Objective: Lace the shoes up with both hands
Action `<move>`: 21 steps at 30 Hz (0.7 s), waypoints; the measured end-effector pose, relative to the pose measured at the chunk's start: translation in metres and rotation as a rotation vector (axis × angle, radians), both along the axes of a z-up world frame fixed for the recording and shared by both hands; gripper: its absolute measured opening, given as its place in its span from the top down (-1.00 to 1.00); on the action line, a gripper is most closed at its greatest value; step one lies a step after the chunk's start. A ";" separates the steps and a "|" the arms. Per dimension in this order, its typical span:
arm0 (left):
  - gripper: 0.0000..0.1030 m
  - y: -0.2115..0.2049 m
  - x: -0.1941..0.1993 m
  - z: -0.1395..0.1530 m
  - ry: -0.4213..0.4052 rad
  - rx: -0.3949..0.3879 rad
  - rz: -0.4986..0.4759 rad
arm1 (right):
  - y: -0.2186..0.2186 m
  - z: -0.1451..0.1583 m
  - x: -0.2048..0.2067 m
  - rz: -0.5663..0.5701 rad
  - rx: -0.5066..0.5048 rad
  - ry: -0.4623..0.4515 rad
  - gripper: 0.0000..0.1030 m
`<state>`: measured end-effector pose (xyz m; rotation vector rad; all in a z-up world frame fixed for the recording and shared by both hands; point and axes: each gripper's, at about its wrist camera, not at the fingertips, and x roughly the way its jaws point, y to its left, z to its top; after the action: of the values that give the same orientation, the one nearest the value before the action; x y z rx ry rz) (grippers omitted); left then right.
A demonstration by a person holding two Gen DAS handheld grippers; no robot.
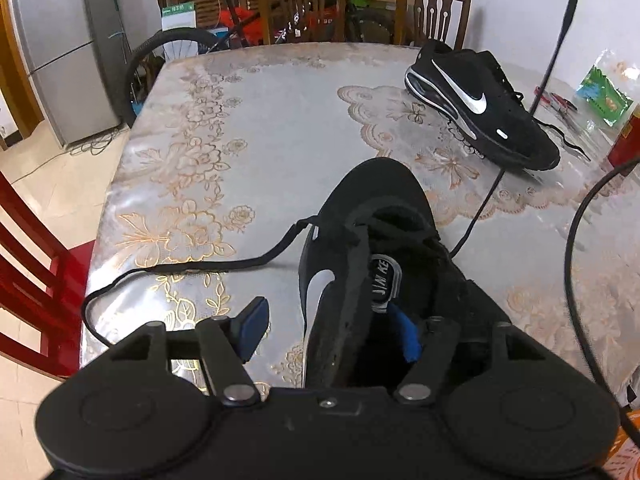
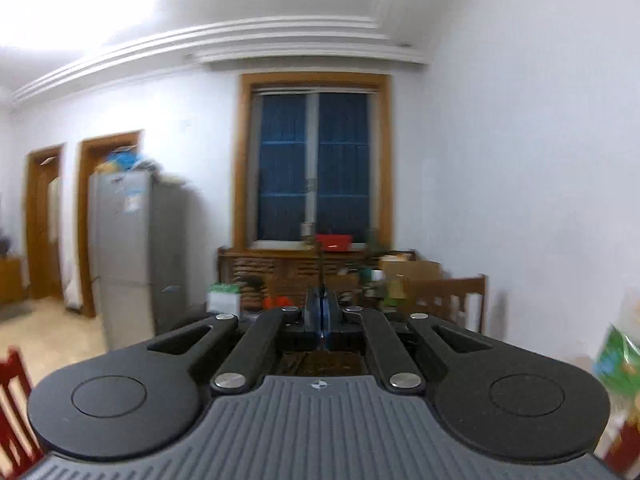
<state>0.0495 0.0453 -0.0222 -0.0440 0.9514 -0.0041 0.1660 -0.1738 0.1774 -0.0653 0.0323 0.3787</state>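
Shoe [image 1: 360,256], black, near counter [image 1: 280,128] front edge; left tongs [image 1: 332,330] spread, straddling its collar wall. Loose lace [image 1: 192,266] trails toward left edge. Second shoe [image 1: 480,104] far right. Right tongs [image 2: 321,320] raised, pinching a dark lace strand.

**Two shoes on the table**

One shoe [image 1: 372,240] lies at the table's [image 1: 280,120] near edge. Its lace [image 1: 192,268] trails across the table toward the left edge. A second shoe [image 1: 480,108] lies near the far right corner. Chairs [image 1: 432,8] stand behind the far edge.
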 end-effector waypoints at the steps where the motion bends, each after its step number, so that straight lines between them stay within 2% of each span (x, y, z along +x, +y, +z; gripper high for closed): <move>1: -0.17 0.000 -0.002 0.002 -0.004 -0.001 0.006 | 0.008 -0.012 -0.005 0.040 -0.052 0.016 0.98; 3: -0.11 0.003 -0.007 0.008 -0.018 -0.005 0.016 | 0.023 -0.037 -0.016 0.121 -0.156 0.047 0.98; 7: -0.11 0.009 -0.024 0.025 -0.074 -0.019 0.018 | 0.055 -0.087 -0.038 0.283 -0.363 0.109 0.98; 14: -0.12 0.013 -0.033 0.034 -0.140 -0.024 0.073 | 0.107 -0.170 -0.077 0.557 -0.711 0.217 0.99; 17: -0.15 0.021 -0.032 0.032 -0.148 -0.062 0.121 | 0.115 -0.181 -0.079 0.620 -0.766 0.248 0.99; 21: -0.16 0.036 -0.031 0.029 -0.145 -0.147 0.197 | 0.121 -0.180 -0.076 0.658 -0.758 0.297 0.99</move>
<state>0.0185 0.0813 0.0063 -0.2697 0.7975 0.1036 0.0900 -0.0527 -0.0027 -0.7821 0.4562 1.0173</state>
